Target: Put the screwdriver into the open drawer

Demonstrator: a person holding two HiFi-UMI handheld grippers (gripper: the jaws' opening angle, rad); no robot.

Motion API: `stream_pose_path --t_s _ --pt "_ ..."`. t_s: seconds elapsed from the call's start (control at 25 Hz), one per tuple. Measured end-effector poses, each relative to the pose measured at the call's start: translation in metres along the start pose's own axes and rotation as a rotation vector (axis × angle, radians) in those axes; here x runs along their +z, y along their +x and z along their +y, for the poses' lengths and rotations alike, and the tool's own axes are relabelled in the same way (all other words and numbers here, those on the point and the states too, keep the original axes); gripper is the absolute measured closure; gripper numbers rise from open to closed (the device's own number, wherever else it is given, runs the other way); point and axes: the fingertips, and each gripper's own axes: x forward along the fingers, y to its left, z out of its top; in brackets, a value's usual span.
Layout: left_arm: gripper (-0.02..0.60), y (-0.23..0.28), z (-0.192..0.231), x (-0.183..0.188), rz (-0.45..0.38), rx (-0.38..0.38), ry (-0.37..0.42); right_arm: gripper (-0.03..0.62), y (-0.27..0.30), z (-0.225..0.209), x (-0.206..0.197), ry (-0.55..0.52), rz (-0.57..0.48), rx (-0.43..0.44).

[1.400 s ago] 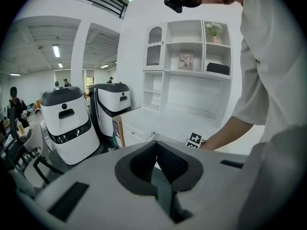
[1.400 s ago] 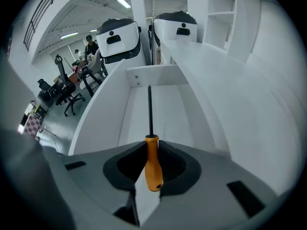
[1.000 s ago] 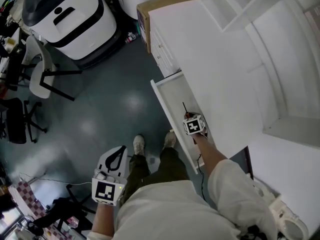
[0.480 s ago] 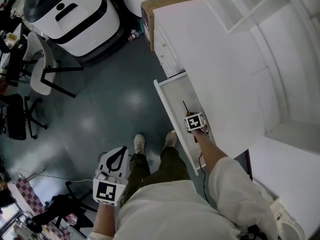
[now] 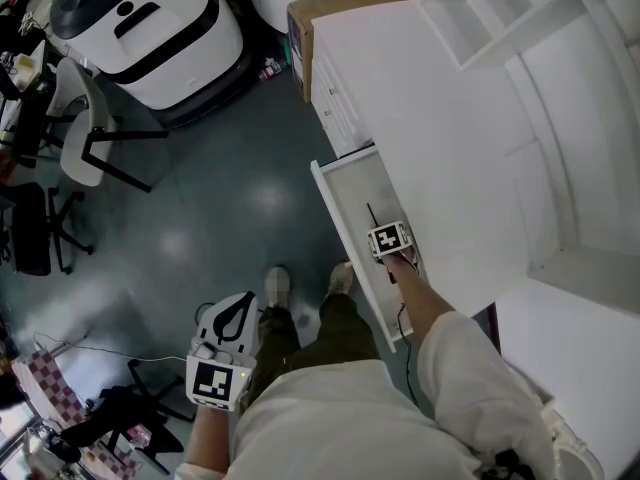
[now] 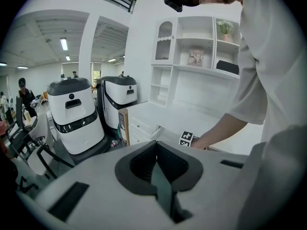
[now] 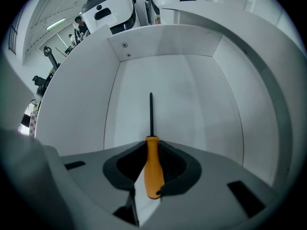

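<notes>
The left gripper (image 6: 156, 147) hangs low at the person's left side, above the grey floor (image 5: 230, 188) and near the shoes (image 5: 278, 288). Its jaws are pressed together along their whole length, and nothing is between them.

The right gripper (image 7: 152, 146) is inside the open drawer (image 5: 345, 193) and points down at its white bottom. Its jaws have just been opening. The orange handle of the screwdriver (image 7: 153, 169) stands between them. On one side of the handle a slit of the drawer bottom shows between handle and pad, and on the other side only the butt of the handle touches the pad. The pads therefore do not clamp it, and the grip is loose. The black shaft runs straight from the handle toward the far wall of the drawer, and its tip ends well before that wall. The screwdriver lies along the drawer's length, about midway between the two side walls.

The drawer is pulled out from the front of a white desk (image 5: 450, 128). At the far end of the desk stands a brown box (image 5: 300, 28). Beyond it on the floor are two white-and-black machines (image 5: 140, 28), with a white chair (image 5: 85, 138) beside them.
</notes>
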Motion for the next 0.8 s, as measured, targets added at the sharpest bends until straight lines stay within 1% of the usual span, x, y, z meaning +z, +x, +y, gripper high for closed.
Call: stream_pose_path --t_s 0.36,0.48,0.64,0.8 --pt "0.577 -0.001 0.004 0.002 -0.007 0.000 -0.004 0.503 -0.001 0.001 0.004 -0.003 -0.005 0.006" --pt "0.577 -0.002 0.004 0.002 -0.008 0.001 -0.003 0.496 -0.003 -0.001 -0.001 0.005 0.014 -0.008" --pt "0.577 -0.003 0.005 0.001 -0.013 -0.001 0.001 0.490 -0.005 -0.001 -0.003 0.015 0.006 -0.019" --pt "0.577 -0.004 0.006 0.003 -0.022 -0.006 0.002 0.489 -0.012 0.000 0.006 0.024 -0.056 -0.021"
